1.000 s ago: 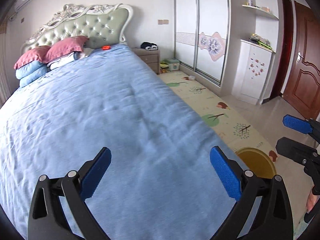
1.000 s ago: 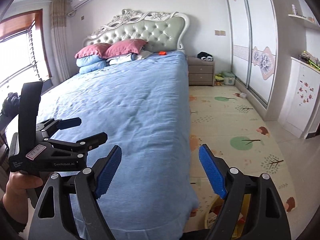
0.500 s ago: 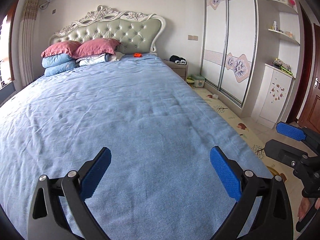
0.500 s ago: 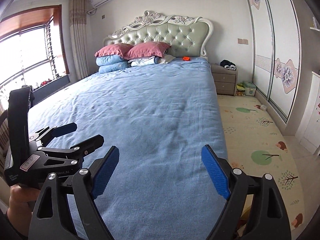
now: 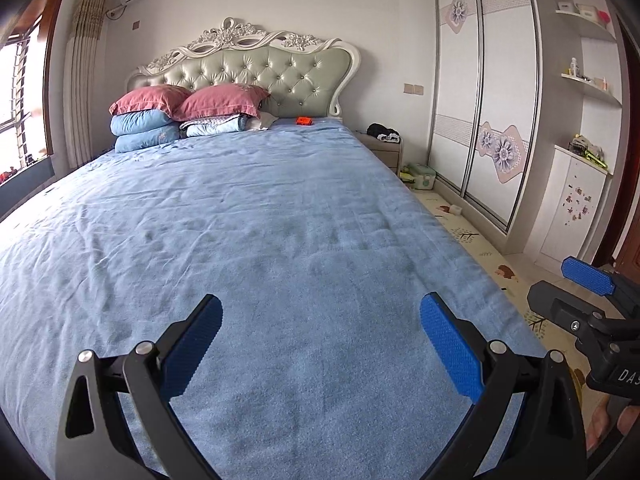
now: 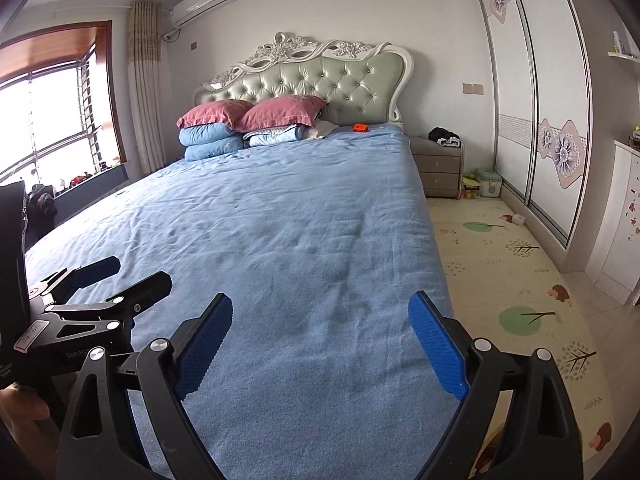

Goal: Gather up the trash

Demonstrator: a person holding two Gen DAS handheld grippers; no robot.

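Near the headboard (image 5: 256,76), on the bed's (image 5: 280,240) right far corner, lies a small orange item (image 5: 303,121) — flat, its long axis running across the bed; too small to tell more. Both grippers — left gripper (image 5: 320,340), right gripper (image 6: 320,340) — hover over the bed's foot, jaws spread wide and holding nothing, well apart from it.
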